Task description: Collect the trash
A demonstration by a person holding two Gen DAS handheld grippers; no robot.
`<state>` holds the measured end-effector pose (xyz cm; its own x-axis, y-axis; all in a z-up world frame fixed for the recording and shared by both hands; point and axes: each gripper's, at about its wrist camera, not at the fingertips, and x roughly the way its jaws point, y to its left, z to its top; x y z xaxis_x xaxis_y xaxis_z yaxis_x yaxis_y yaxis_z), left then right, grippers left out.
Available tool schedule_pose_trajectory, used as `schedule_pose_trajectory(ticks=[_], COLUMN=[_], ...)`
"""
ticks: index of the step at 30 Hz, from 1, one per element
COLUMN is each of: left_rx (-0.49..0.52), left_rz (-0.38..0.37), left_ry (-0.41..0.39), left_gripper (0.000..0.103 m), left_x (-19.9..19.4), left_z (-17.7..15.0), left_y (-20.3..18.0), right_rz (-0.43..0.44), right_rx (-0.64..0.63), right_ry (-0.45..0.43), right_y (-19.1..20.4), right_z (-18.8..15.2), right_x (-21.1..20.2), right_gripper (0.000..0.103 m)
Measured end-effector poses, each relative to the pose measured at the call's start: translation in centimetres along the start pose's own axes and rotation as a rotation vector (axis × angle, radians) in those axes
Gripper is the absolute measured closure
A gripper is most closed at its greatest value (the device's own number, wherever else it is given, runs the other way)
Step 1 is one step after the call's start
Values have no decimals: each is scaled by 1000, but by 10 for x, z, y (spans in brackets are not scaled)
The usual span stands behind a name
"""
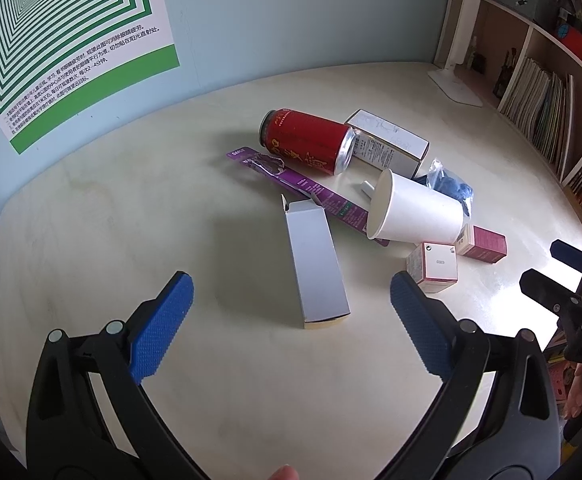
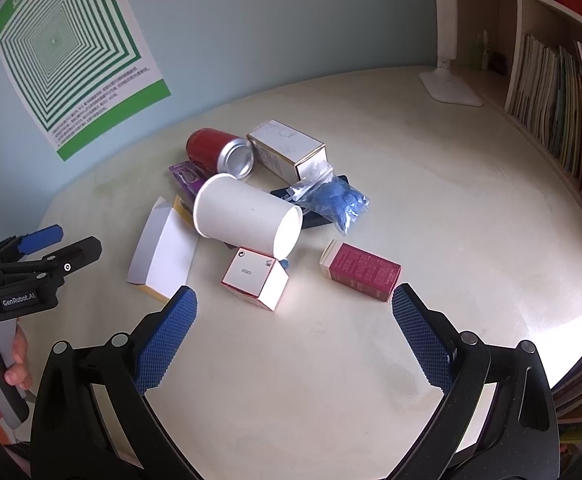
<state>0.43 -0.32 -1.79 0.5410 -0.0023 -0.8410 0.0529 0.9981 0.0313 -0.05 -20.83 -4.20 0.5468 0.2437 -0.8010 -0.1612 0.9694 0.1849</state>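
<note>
Already both tools are spread wide and empty: the left gripper (image 1: 291, 304) hangs over the near end of the long white carton (image 1: 317, 268), while the right gripper (image 2: 294, 312) faces the small pink-edged box (image 2: 255, 278) and the maroon box (image 2: 361, 270). All the trash lies heaped mid-desk (image 1: 111, 208) around a tipped paper cup (image 1: 415, 210) and red can (image 1: 307, 142). Best, I judge, to straddle the carton's narrow sides and close squarely, lest it slide. Only the right view shows the blue bag (image 2: 337, 198) plainly; only the left shows the purple strip (image 1: 311, 190) full length.
</note>
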Motion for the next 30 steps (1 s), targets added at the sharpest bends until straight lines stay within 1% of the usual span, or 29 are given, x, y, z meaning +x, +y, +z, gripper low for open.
schedule_pose_trajectory(ticks=[22,30], left_rx=[9,28], left_rz=[15,21], left_ry=[28,68], left_gripper=[7,7], left_x=[9,26], left_z=[0,-1], left_y=[-6,-13], right_rz=[18,14], right_rx=[-6,-32], right_ry=[25,57], right_y=[-9,-19], right_z=[1,2], right_x=[11,26], right_gripper=[6,6])
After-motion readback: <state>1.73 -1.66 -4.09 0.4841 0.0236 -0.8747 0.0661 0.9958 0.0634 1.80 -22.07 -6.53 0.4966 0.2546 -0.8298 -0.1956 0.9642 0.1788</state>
